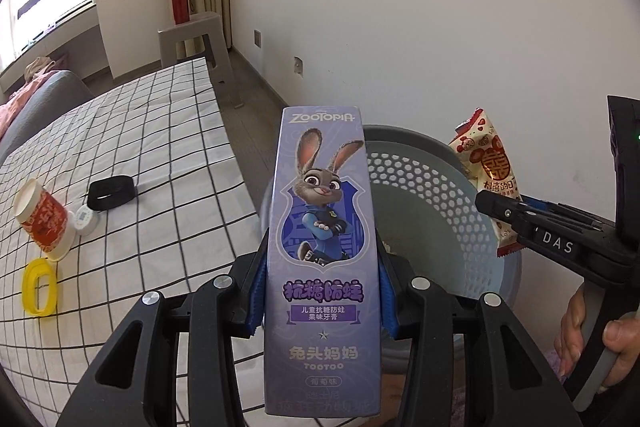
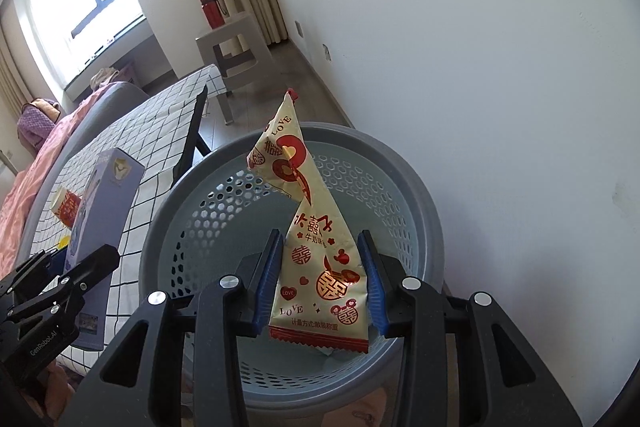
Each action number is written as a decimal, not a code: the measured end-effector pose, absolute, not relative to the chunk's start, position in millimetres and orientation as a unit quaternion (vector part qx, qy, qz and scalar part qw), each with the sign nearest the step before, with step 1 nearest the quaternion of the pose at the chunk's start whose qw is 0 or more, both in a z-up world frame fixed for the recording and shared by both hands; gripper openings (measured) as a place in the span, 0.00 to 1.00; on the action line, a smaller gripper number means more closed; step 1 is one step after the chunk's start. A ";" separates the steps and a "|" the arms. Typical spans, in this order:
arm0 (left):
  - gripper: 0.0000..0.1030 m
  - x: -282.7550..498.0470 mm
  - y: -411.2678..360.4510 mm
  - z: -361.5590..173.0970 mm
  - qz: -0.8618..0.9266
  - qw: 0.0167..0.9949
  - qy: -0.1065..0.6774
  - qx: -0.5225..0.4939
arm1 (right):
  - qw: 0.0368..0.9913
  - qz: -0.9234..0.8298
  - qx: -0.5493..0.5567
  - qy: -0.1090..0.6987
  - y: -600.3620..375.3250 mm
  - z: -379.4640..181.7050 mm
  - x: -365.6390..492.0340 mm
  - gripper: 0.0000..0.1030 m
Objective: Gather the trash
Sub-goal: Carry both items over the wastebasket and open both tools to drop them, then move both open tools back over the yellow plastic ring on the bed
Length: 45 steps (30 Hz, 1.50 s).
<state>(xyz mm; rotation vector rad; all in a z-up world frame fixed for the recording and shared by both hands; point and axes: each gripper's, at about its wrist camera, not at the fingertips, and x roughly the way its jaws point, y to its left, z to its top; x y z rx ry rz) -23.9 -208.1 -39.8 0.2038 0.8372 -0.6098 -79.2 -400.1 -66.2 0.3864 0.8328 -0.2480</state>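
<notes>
My left gripper (image 1: 322, 259) is shut on a purple toothpaste box (image 1: 322, 227) with a cartoon rabbit, held upright at the near left rim of the blue-grey perforated bin (image 1: 432, 195). My right gripper (image 2: 322, 275) is shut on a cream and red snack wrapper (image 2: 316, 259), which hangs directly over the open bin (image 2: 400, 163). In the left wrist view the wrapper (image 1: 488, 155) and right gripper (image 1: 516, 223) show at the right, with a hand on the handle. From the right wrist view the box (image 2: 106, 211) and the left gripper (image 2: 76, 279) appear at the left.
A bed with a checked sheet (image 1: 152, 131) holds a red and white paper cup (image 1: 42, 219), a yellow ring (image 1: 38, 287), a small white lid (image 1: 86, 219) and a black band (image 1: 110, 191). A grey stool (image 1: 192, 39) with a red bottle (image 1: 180, 5) stands by the curtain. A white wall is right behind the bin.
</notes>
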 end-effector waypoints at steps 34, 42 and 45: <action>0.58 -11.8 -254.8 -55.3 -0.290 0.861 0.405 0.109 | 0.891 -0.115 0.190 0.396 -415.1 -71.7 -76.7 0.56; 0.59 -14.4 -244.4 -52.7 -0.281 0.864 0.404 0.104 | 0.893 -0.106 0.185 0.396 -408.8 -69.9 -74.1 0.63; 0.59 -15.3 -238.0 -51.3 -0.275 0.867 0.403 0.101 | 0.895 -0.100 0.181 0.394 -403.5 -68.0 -72.3 0.65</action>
